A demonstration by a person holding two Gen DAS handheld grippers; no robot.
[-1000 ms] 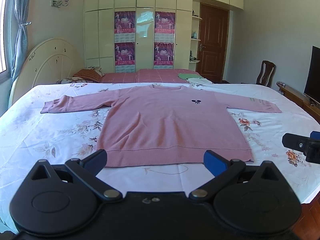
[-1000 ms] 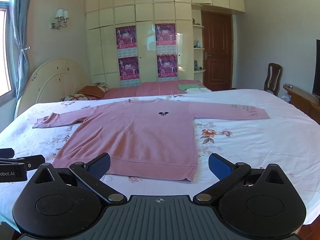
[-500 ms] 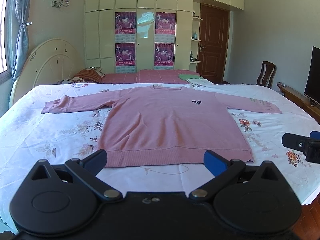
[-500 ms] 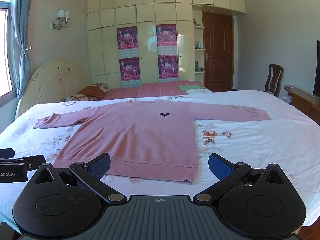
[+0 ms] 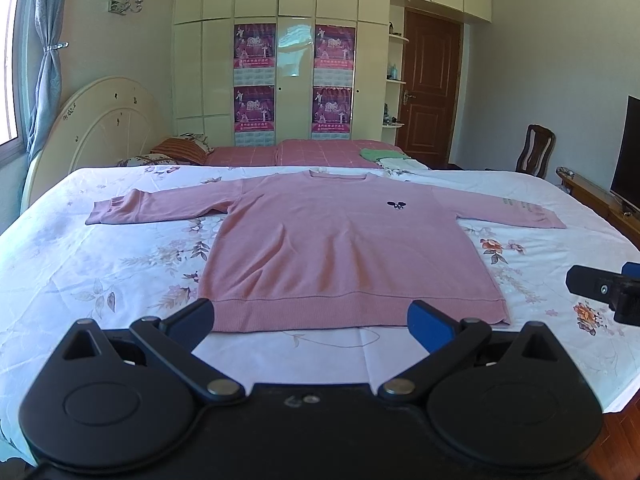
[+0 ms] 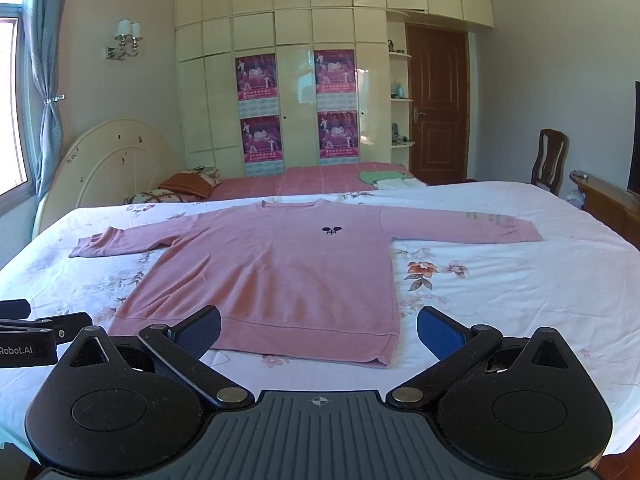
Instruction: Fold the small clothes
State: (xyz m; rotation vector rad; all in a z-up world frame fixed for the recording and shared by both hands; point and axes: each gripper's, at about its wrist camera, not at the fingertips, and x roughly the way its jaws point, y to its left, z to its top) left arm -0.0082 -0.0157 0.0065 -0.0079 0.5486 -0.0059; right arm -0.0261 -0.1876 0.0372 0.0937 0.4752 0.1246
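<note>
A pink long-sleeved sweater (image 5: 344, 248) lies flat, front up, on a white floral bed sheet (image 5: 100, 280), both sleeves spread out sideways, hem toward me. It also shows in the right wrist view (image 6: 280, 272). My left gripper (image 5: 310, 318) is open and empty, hovering just before the hem's middle. My right gripper (image 6: 318, 330) is open and empty, just before the hem's right corner. Each gripper's side shows at the edge of the other's view.
A second bed with a pink cover (image 5: 304, 154), a striped pillow (image 5: 180, 148) and green cloth (image 5: 378, 154) stands behind. A headboard (image 5: 100, 128) is at the left; a wooden chair (image 5: 534, 152), a low cabinet and a TV (image 5: 626, 152) are at the right.
Both views have shifted slightly upward and closer; the sweater has not moved and both grippers stay open.
</note>
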